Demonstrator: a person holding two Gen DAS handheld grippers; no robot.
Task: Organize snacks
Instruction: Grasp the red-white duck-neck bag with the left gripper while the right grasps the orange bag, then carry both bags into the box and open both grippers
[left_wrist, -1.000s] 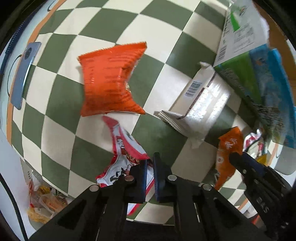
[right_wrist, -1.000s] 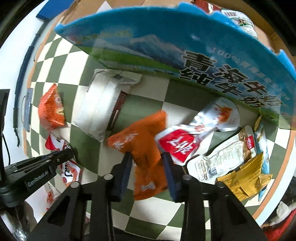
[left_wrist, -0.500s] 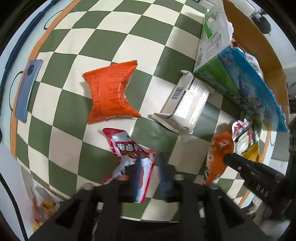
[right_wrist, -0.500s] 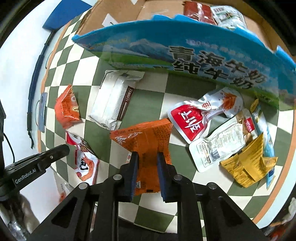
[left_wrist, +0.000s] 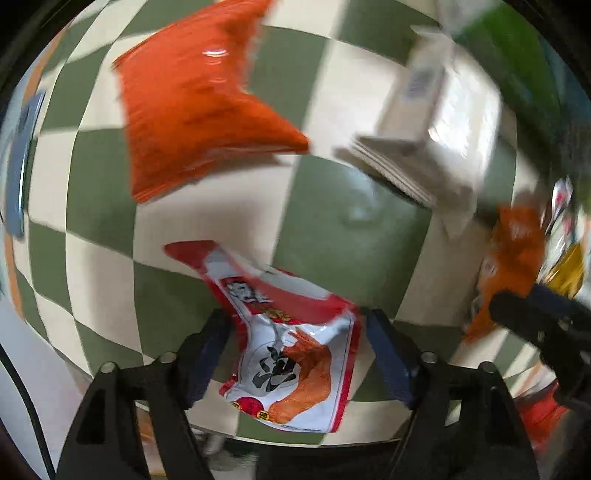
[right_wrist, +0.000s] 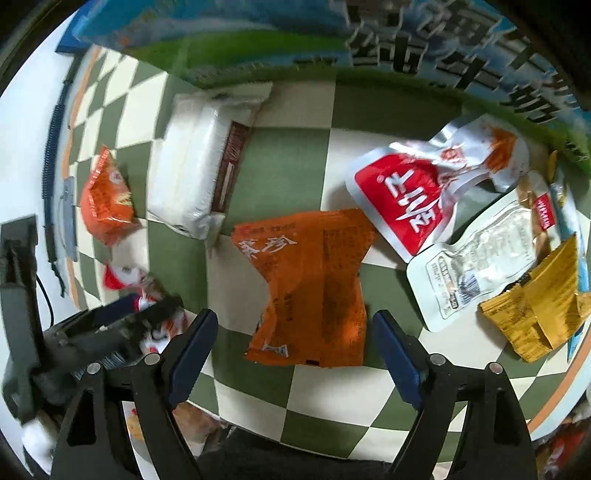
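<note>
My left gripper (left_wrist: 295, 332) is open, its jaws on either side of a red-and-white snack pouch (left_wrist: 291, 354) that lies flat near the table's front edge. My right gripper (right_wrist: 295, 332) is open around the lower end of an orange snack pack (right_wrist: 310, 284) lying on the checked cloth. An orange-red chip bag (left_wrist: 195, 107) and a white pack (left_wrist: 436, 122) lie further out in the left wrist view. The left view is motion-blurred.
A blue-and-green milk carton box (right_wrist: 332, 40) stands along the back. A red-and-silver pouch (right_wrist: 424, 192), a clear pouch (right_wrist: 480, 258) and a yellow pack (right_wrist: 543, 306) lie at the right. A phone (left_wrist: 18, 166) lies at the far left.
Both grippers have opened and dropped close to the table. The right one let go of the orange pack, which now lies flat. The left jaws now straddle the red-and-white pouch.
</note>
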